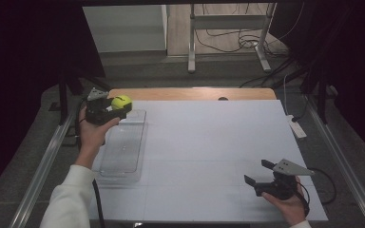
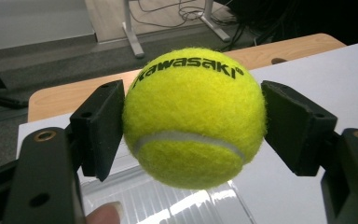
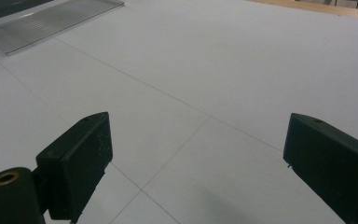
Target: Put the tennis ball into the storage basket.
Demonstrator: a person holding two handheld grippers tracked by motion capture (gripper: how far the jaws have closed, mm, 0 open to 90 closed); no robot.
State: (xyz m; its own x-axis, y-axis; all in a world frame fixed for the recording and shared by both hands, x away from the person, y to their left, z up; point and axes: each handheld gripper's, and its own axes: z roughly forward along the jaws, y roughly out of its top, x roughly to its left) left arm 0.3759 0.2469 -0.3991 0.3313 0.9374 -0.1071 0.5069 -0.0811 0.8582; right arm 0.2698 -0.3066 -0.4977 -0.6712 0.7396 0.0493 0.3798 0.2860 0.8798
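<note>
High view: the left gripper point(image 1: 116, 107) is held above the far end of a clear plastic tray point(image 1: 123, 164) that lies along the left side of the white counter point(image 1: 209, 142). Its 2 fingers are clamped on a yellow-green tennis ball point(image 1: 121, 102), which sits off the counter, over the tray's far edge. The person's left hand point(image 1: 93, 134) wraps the gripper body from below, and a white sleeve point(image 1: 69, 199) comes in from the bottom edge. The right gripper point(image 1: 259, 172) sits low near the counter's near right corner, well apart from the ball and the tray, held by the right hand point(image 1: 290, 204); its fingers stand wide with nothing between them. A strip of bare wood point(image 1: 190, 93) shows along the counter's far edge.

Left gripper view: the tennis ball point(image 2: 195, 116) sits between the 2 black fingers point(image 2: 101, 128), both pads pressed to its sides. The word "Kawasaki" is printed in black across its top, and a white seam curves across its lower half. The ribbed clear tray point(image 2: 177, 205) lies below the ball, and a fingertip point(image 2: 105, 215) of the person shows at the bottom edge.

Right gripper view: the 2 fingers point(image 3: 77, 163) are spread wide over bare white counter point(image 3: 214, 70) crossed by thin seam lines. The clear tray point(image 3: 51, 21) lies far off at the upper left.
</note>
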